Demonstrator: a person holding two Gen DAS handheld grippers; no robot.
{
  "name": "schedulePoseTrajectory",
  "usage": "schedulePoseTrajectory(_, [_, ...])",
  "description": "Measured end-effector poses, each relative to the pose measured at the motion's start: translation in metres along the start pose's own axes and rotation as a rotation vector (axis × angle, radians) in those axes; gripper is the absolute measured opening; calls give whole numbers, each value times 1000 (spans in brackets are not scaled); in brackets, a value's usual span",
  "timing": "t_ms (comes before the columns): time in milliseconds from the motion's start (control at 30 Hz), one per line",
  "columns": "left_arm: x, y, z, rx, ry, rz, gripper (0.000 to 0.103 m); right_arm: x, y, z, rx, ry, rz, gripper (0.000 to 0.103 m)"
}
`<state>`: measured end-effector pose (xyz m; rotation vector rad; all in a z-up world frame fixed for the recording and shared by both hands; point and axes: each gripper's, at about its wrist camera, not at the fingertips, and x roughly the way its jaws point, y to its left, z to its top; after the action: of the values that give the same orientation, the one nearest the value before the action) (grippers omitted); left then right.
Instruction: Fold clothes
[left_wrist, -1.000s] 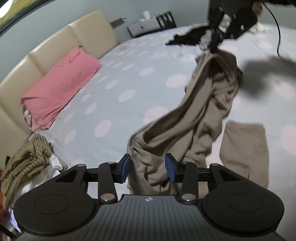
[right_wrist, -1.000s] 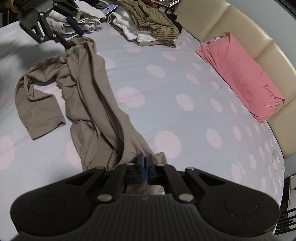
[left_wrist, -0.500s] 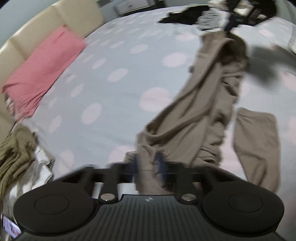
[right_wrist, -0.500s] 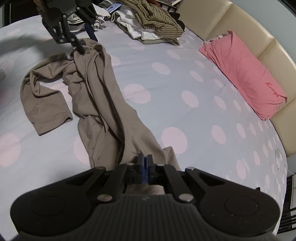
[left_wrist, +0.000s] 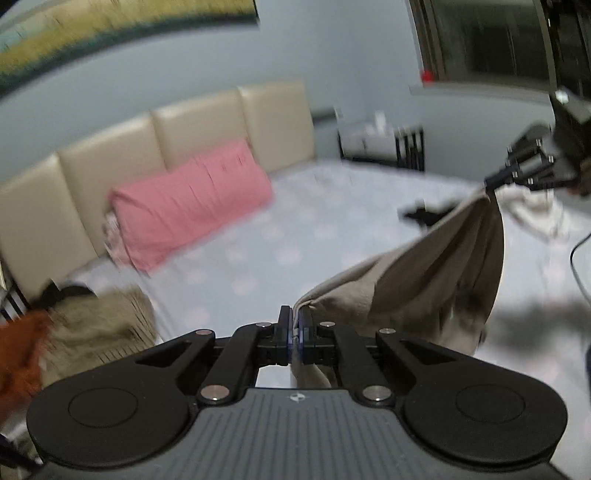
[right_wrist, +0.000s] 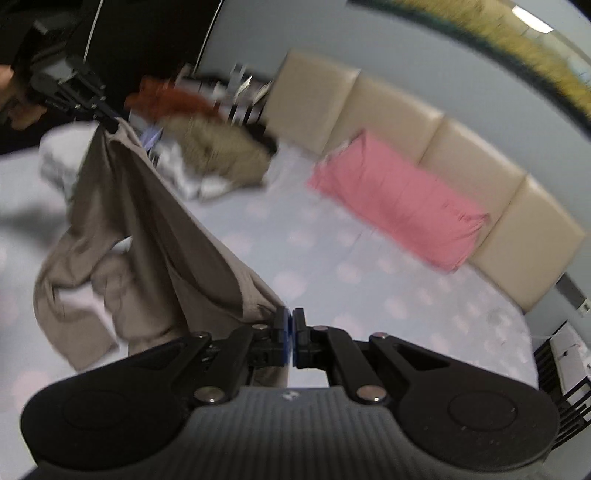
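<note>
Left gripper (left_wrist: 295, 332): jaws pinched on one edge of the tan shirt (left_wrist: 436, 273), cloth visible between the pads. Right gripper (right_wrist: 290, 338): jaws narrow, clamped on the opposite end of the same shirt (right_wrist: 147, 229); fabric bunches at its left pad. In the left wrist view the right gripper (left_wrist: 491, 181) shows at 2 o'clock, with the shirt slung between the two as a sagging band.

Shirt location: in the air above the bed (left_wrist: 332, 229), with the lower folds and a sleeve trailing toward 7 o'clock in the right wrist view. Whether the sleeve touches the sheet cannot be told; frames are motion-blurred.

Step in hand, by judgement: raise and spread the shirt before laying it flat for folding.

Notes for doing it well:
- Keep both grips firm; thin cloth at the pad tips may slip under a shake.
- Draw the hands apart until the top edge runs taut, so twists drop out.
- Hold the two ends level; otherwise the body hangs skewed.
- Lay it on open sheet, clear of the clothes pile (right_wrist: 221, 151) at 11 o'clock and the pink pillow (right_wrist: 399, 199) at 1 o'clock.
- Lower the hem first, then the held edge.
</note>
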<state>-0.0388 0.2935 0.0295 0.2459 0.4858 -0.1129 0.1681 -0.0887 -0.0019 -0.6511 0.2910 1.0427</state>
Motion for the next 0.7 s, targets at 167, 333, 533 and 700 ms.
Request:
schedulePoseTrajectory(167, [-62,-15,64,33,-128,24,1,-71,-31,41,0,-146,-34,2])
schedulePoseTrajectory(333, [-121,-24,104,0,-244,31,1,-143,-44,79,-27,-273,-59,2])
schedulePoseTrajectory(533, [-170,-25,139,-5,-294,39,1,-220,-48,111,-71,-403,-130,0])
schedulePoseTrajectory(700, [-136,-33,130,-15,-160,-18,1,-230,-61,111,74,-362,16,0])
